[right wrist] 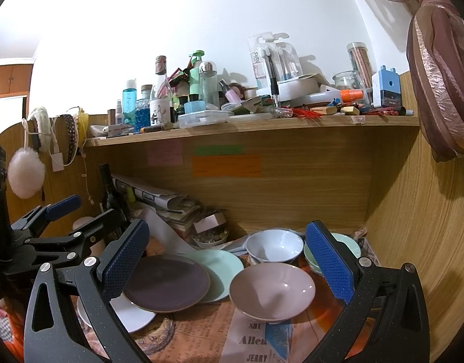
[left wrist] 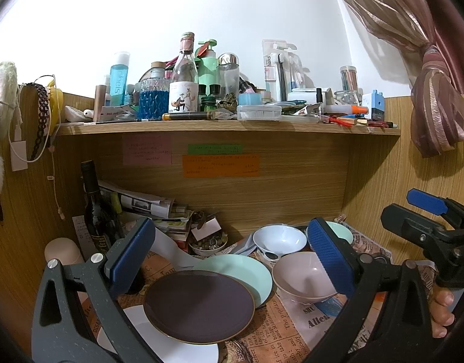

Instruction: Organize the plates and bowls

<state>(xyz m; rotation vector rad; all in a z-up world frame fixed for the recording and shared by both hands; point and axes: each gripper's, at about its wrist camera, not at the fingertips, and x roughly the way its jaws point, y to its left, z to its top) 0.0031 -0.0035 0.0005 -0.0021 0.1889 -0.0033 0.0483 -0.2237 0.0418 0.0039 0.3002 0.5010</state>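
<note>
- Left gripper (left wrist: 232, 260): jaws wide apart, nothing between the blue pads, hovering over the plates.
- Right gripper (right wrist: 228, 263): jaws also spread wide, empty, above the pink bowl.
- Each gripper shows in the other's view: the right one at the right edge of the left wrist view with a person's fingers (left wrist: 442, 311) on its handle, the left one at the left edge of the right wrist view.
- Newspaper sheet (right wrist: 201, 332) covers the desk surface under all the dishes.
- White plate (left wrist: 177, 348) nearest, lowest in the pile.
- Dark purple plate (left wrist: 198, 305) lies on the white plate and overlaps the mint plate (left wrist: 250, 272) behind it.
- Pink bowl (right wrist: 271, 290) upright, just right of the plates.
- White bowl (right wrist: 274, 246) behind the pink one, tilted; mint bowl (right wrist: 350, 243) to its right, partly hidden by the right pad.
- Small dish of beads (left wrist: 207, 245) and stacked papers (left wrist: 147, 205) further back, dark wine bottle (left wrist: 94, 208) at the left.
- Shelf (left wrist: 225, 127) above, crowded with bottles and stationery; sticky notes (left wrist: 219, 165) on the back panel.
- Curtain (left wrist: 437, 103) tied at the upper right.
</note>
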